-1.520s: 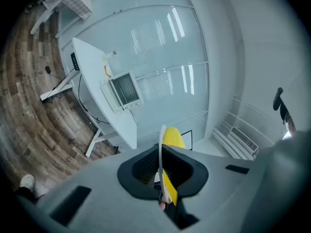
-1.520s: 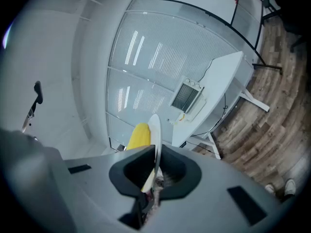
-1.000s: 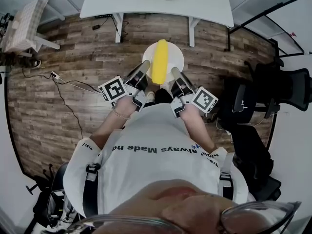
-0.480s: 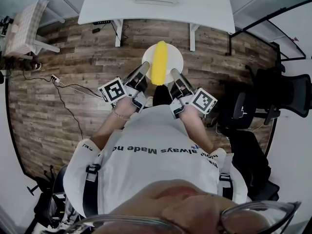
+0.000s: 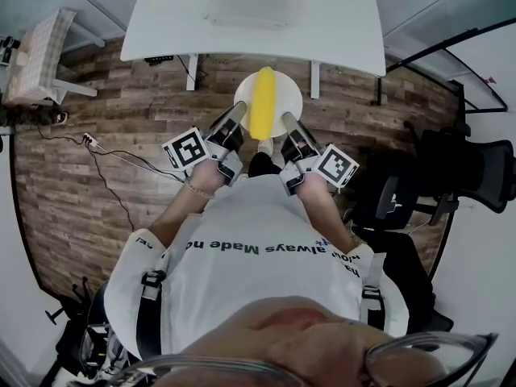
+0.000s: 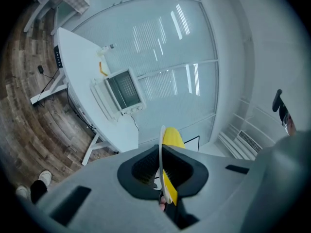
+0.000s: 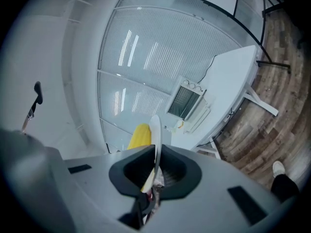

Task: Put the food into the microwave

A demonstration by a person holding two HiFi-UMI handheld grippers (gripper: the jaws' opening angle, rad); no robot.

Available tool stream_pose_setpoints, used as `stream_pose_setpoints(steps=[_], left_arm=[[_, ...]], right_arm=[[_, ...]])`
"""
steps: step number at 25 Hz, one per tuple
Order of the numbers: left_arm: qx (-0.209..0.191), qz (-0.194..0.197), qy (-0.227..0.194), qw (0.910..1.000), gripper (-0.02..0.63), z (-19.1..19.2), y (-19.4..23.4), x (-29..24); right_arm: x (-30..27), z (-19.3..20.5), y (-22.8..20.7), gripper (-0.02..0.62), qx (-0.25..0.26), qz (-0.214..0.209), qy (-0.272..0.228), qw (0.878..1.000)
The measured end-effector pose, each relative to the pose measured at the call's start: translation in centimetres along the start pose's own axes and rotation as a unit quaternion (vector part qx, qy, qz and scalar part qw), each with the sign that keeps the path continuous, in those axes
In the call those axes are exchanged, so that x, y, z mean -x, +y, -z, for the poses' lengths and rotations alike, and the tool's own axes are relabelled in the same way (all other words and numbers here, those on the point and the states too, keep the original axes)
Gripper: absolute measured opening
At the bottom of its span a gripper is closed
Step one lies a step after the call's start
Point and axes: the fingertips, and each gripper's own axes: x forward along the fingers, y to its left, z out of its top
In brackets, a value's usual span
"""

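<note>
Brown wood-plank floor (image 5: 89, 184) all round, black cables (image 5: 89, 141) trailing at left. White worktop (image 5: 330, 22) on white legs at the far side. Small table with checked cloth (image 5: 36, 51) far left. Black office chairs (image 5: 472, 147) at right. Ribbed glass wall (image 6: 160, 42) beyond, streaked with light.

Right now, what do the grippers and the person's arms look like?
The left gripper and right gripper are grey with black pads inside the jaws. Each carries a white cube printed with black square markers. The person wears a white short-sleeved T-shirt with dark lettering, a thin bracelet on the left wrist and black shoulder straps.
</note>
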Motion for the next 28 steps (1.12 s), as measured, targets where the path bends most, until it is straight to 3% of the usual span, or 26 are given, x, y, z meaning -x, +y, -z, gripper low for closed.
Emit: stream_pose_setpoints(steps=[6,10,12,18,28], left_arm=[[-0.023,-0.006,-0.001,0.9997,0.018,-2.5,0.2,-5.8],[-0.014,-0.007,-0.004,0.9999,0.018,-3.3,0.4,-9.4],[-0.023,-0.008,-0.006,0.9997,0.018,-3.7,0.6,-9.9],[0.013,0.0,-0.024,0.9996,0.018,-3.9,0.6,-11.9],[0.012,-0.006,-0.02,0.9997,0.018,-7.3,2.1,-15.6]], right_arm=[[-2.7,-5.5,-1.8,0.028,-0.002,0.003,0.005,1.0],[-4.1,-8.7,-3.2,0.028,-0.004,0.001,0.008,1.0],[-4.6,-9.3,-3.3,0.028,0.0,-0.002,0.011,1.0],[-5.5,-11.1,-4.3,0.028,0.004,-0.005,0.02,1.0],[-9.5,-13.8,-5.9,0.028,-0.012,0.002,0.021,1.0]])
